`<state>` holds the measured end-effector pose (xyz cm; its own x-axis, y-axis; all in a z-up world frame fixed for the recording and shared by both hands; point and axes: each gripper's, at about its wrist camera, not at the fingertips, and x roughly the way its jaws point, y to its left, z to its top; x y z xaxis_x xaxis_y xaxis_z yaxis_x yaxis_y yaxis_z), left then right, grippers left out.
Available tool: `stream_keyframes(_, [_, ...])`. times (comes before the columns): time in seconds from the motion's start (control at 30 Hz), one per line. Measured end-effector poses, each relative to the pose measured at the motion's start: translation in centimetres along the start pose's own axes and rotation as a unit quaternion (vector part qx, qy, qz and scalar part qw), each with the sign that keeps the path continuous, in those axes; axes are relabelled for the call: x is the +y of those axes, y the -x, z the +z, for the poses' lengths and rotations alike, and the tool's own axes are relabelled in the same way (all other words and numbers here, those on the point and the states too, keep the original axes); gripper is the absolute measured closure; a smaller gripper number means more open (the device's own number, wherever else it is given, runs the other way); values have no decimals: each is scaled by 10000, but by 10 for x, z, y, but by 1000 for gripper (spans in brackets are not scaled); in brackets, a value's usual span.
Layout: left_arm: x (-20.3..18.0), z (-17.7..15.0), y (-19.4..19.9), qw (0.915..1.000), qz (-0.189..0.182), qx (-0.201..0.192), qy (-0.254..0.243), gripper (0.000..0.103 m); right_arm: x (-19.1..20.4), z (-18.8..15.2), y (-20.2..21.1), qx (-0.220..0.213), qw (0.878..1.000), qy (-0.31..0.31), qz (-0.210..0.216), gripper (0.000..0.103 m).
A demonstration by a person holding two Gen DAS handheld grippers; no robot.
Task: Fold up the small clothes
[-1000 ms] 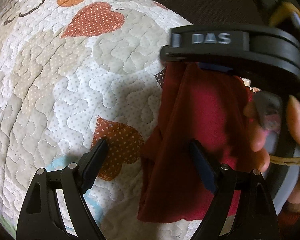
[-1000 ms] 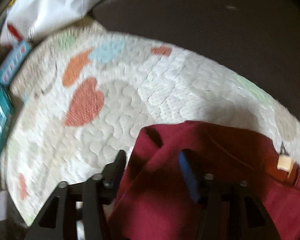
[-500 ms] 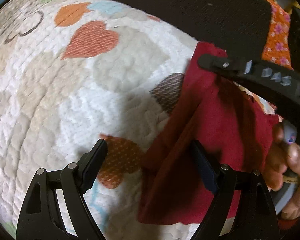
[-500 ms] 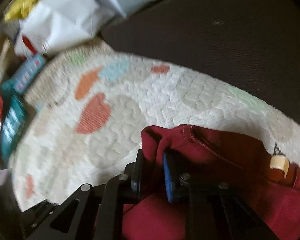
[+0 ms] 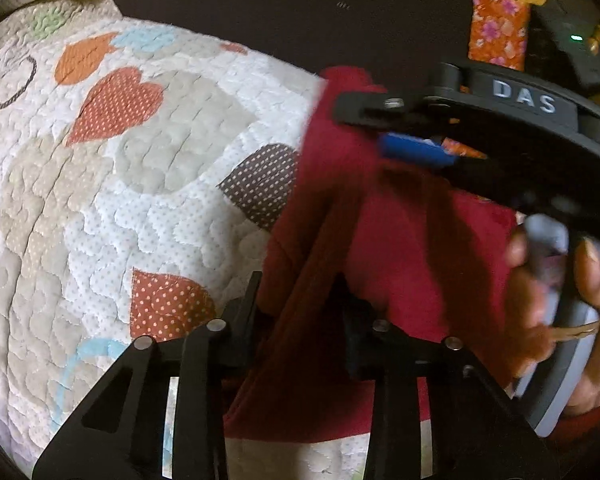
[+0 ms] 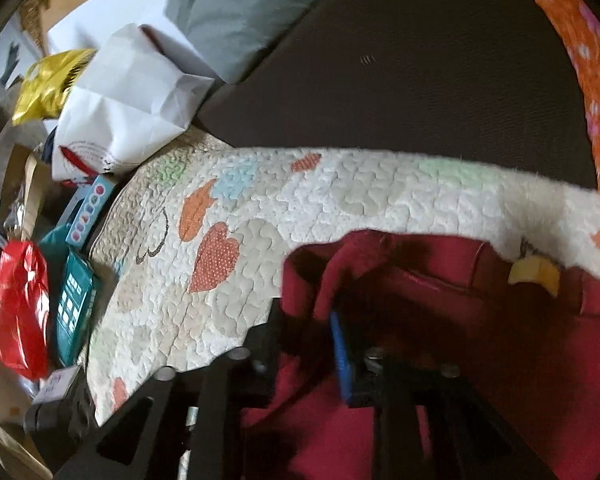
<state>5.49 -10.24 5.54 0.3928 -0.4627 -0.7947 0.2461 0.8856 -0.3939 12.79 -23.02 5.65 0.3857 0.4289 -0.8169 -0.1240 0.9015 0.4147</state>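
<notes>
A small dark red garment (image 5: 404, 240) hangs lifted over a quilted mat with hearts (image 5: 140, 184). My left gripper (image 5: 300, 300) is shut on a lower fold of the red cloth. My right gripper (image 6: 304, 320) is shut on an upper edge of the same garment (image 6: 440, 280); it also shows in the left wrist view (image 5: 388, 128), holding the cloth up at the right, with the person's hand behind it. A pale tag (image 6: 534, 274) sits on the garment's far edge.
A dark cushion (image 6: 420, 72) lies behind the mat (image 6: 260, 248). Orange flowered cloth (image 6: 592, 80) is at the right. White paper bag (image 6: 128, 100), teal boxes (image 6: 74, 304) and a red packet (image 6: 18, 312) crowd the left side.
My left gripper closed on the red cloth. My right gripper closed on the upper edge and lifted it up and to the right.
</notes>
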Motion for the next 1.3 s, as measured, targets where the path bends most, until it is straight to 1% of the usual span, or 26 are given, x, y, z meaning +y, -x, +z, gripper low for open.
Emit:
stream_keyframes(0.07, [-2, -1, 6, 9999, -67, -58, -60, 74, 5, 0, -5, 134, 9999, 34, 59, 53])
stream_keyframes(0.13, [-5, -2, 10, 9998, -132, -92, -123, 75, 17, -1, -11, 292, 9993, 219, 24, 53])
stream_keyframes(0.2, [-10, 4, 19, 9994, -224, -136, -224, 75, 24, 0, -14, 349, 9989, 320, -18, 52])
stream_keyframes(0.23, [-12, 4, 21, 9992, -244, -157, -283, 75, 27, 0, -17, 412, 9985, 365, -82, 51])
stream_keyframes(0.3, [-21, 1, 24, 9989, -273, -167, -334, 75, 33, 0, -27, 720, 9956, 521, -282, 45])
stream_keyframes(0.37, [-26, 1, 25, 9988, -270, -138, -374, 75, 36, -2, -34, 967, 9914, 684, -556, 45])
stream_keyframes(0.4, [-28, 1, 26, 9988, -270, -137, -390, 75, 37, -5, -36, 1022, 9895, 796, -640, 50])
stream_keyframes(0.43, [-32, 1, 26, 9986, -300, -138, -414, 75, 37, -8, -34, 979, 9887, 910, -677, 55])
stream_keyframes(0.5, [-41, -2, 31, 9974, -491, -148, -501, 75, 32, -15, -25, 784, 9889, 1036, -722, 78])
stream_keyframes(0.53, [-46, -1, 36, 9966, -601, -159, -539, 75, 28, -18, -15, 629, 9904, 1026, -685, 82])
stream_keyframes(0.6, [-59, 2, 48, 9937, -903, -179, -634, 73, 18, -25, 10, 315, 9934, 952, -562, 85])
stream_keyframes(0.63, [-65, 3, 54, 9916, -1068, -218, -698, 72, 8, -28, 32, 95, 9956, 835, -418, 86])
stream_keyframes(0.67, [-70, 4, 61, 9889, -1240, -284, -770, 65, 1, -29, 47, -27, 9965, 764, -348, 86])
stream_keyframes(0.7, [-78, 4, 71, 9845, -1482, -380, -860, 53, -9, -31, 71, -200, 9970, 689, -276, 87])
stream_keyframes(0.73, [-84, 4, 78, 9816, -1608, -456, -918, 37, -15, -32, 84, -289, 9970, 672, -267, 87])
stream_keyframes(0.77, [-91, 3, 85, 9785, -1722, -546, -993, 31, -24, -35, 106, -428, 9964, 656, -333, 87])
stream_keyframes(0.8, [-98, 2, 92, 9752, -1841, -621, -1063, 28, -36, -38, 127, -562, 9954, 625, -451, 87])
stream_keyframes(0.87, [-112, 2, 98, 9716, -1956, -649, -1161, 28, -56, -43, 155, -693, 9941, 543, -629, 87])
stream_keyframes(0.93, [-119, 1, 94, 9718, -1952, -594, -1185, 28, -84, -54, 178, -726, 9933, 371, -822, 87])
stream_keyframes(0.97, [-124, 1, 86, 9733, -1892, -517, -1194, 28, -93, -59, 184, -700, 9933, 323, -860, 87])
stream_keyframes(1.0, [-128, -1, 81, 9749, -1806, -462, -1221, 28, -103, -64, 189, -661, 9932, 289, -919, 87])
stream_keyframes(1.03, [-132, -2, 75, 9765, -1692, -406, -1270, 28, -117, -73, 194, -603, 9919, 275, -1087, 88])
stream_keyframes(1.1, [-142, -7, 58, 9787, -1466, -271, -1413, 28, -133, -83, 197, -548, 9898, 257, -1287, 88])
stream_keyframes(1.2, [-152, -19, 36, 9781, -1244, -45, -1670, 28, -161, -99, 194, -492, 9864, 155, -1563, 88])
stream_keyframes(1.23, [-155, -23, 30, 9774, -1180, 13, -1754, 28, -168, -104, 186, -433, 9849, 130, -1671, 88])
stream_keyframes(1.3, [-161, -31, 20, 9758, -1058, 111, -1910, 28, -185, -113, 169, -201, 9856, -65, -1678, 88])
